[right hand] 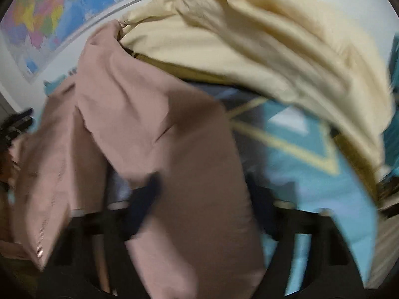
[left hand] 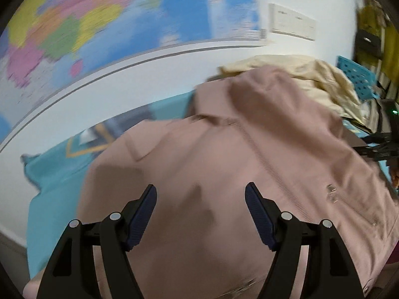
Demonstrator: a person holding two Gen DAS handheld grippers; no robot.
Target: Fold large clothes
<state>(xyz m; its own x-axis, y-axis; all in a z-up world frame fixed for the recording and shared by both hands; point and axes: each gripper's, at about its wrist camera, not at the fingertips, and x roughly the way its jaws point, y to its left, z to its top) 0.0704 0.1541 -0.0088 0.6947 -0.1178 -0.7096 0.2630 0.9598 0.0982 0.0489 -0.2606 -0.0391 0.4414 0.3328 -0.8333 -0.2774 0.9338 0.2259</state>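
**Pink jacket spread on a turquoise cover, one sleeve caught between gripper fingers**

A pink zip-front jacket (left hand: 224, 149) lies across a turquoise patterned cover (left hand: 49, 174) below a wall map (left hand: 74, 25), with a cream garment (left hand: 311, 79) heaped just behind it. The left gripper (left hand: 200, 214) hovers over the jacket's body, its blue-padded fingers (left hand: 141, 216) spread wide with nothing between them. In the blurred right wrist view, a long fold of the pink jacket (right hand: 179, 154) runs up between the fingers of the right gripper (right hand: 199, 199); whether the pads press on the cloth cannot be told. The cream garment (right hand: 249, 37) drapes above it, and the turquoise cover (right hand: 311, 162) shows at the right
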